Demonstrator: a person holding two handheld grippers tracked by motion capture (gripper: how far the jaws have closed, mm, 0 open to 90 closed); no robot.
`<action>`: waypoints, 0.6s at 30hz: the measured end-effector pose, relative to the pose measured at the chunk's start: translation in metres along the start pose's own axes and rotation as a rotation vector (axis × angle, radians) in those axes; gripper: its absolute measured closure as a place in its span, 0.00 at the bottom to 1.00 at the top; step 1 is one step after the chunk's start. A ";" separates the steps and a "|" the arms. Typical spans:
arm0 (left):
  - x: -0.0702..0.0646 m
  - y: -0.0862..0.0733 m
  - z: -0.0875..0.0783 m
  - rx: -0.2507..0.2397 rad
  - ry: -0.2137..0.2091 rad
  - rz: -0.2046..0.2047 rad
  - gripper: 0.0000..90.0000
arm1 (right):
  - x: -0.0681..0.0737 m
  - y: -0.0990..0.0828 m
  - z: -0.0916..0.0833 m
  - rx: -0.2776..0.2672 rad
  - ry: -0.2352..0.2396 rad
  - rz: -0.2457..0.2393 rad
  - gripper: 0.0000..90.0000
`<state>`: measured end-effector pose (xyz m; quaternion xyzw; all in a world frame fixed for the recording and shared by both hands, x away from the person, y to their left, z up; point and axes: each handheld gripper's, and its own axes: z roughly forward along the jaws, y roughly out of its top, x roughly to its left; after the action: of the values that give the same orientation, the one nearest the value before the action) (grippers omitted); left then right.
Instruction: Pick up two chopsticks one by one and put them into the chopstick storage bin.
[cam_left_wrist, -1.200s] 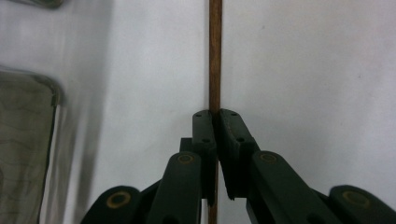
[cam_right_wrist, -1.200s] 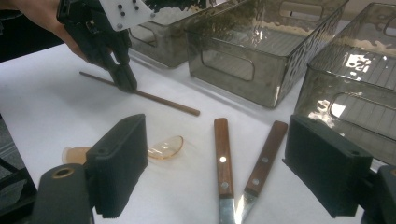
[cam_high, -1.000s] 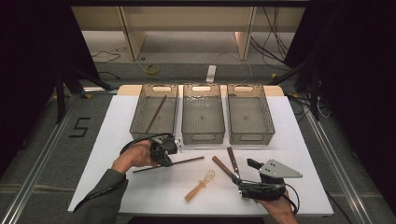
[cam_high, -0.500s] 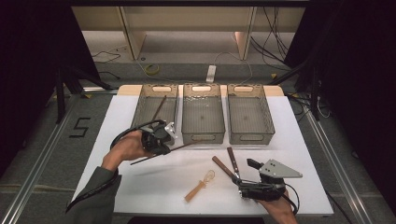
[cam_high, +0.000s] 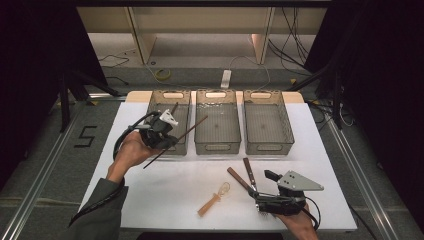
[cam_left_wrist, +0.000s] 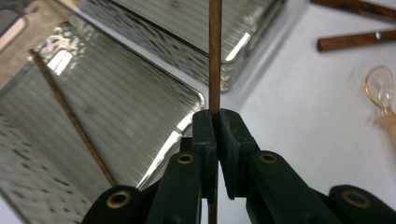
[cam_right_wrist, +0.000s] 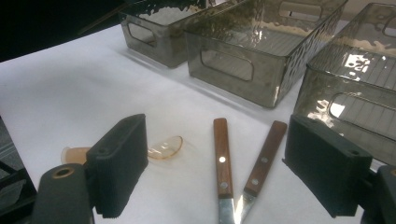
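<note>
While the left claw (cam_high: 172, 137) clamps the chopstick (cam_high: 192, 127) near its middle, its twelve-o'clock end may snag the left bin's (cam_high: 155, 107) rim; right claw (cam_right_wrist: 215, 172) gapes.

This looks like a lab or a recording studio set up for tests, not a home. A desk (cam_high: 150, 200) under a white sheet stands between black curtains (cam_high: 390, 75), with metal rails (cam_high: 35, 185) along the floor, loose cables (cam_high: 295, 35) and a power strip (cam_high: 226, 78) behind it, and a "5" (cam_high: 86, 136) marked on the grey floor.
</note>
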<state>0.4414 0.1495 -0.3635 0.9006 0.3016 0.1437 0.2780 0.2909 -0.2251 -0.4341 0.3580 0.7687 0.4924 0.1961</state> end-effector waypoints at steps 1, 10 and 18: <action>0.002 -0.001 -0.002 -0.011 0.007 -0.006 0.94 | 0.000 0.000 0.000 0.001 0.000 0.000 0.24; 0.016 -0.006 -0.012 -0.101 0.055 -0.088 0.94 | 0.000 0.000 0.001 0.003 0.002 0.000 0.24; 0.024 -0.008 -0.017 -0.152 0.080 -0.137 0.94 | 0.000 0.000 0.000 0.003 -0.002 0.000 0.24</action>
<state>0.4489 0.1764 -0.3526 0.8478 0.3617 0.1823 0.3423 0.2911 -0.2252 -0.4344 0.3587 0.7693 0.4909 0.1964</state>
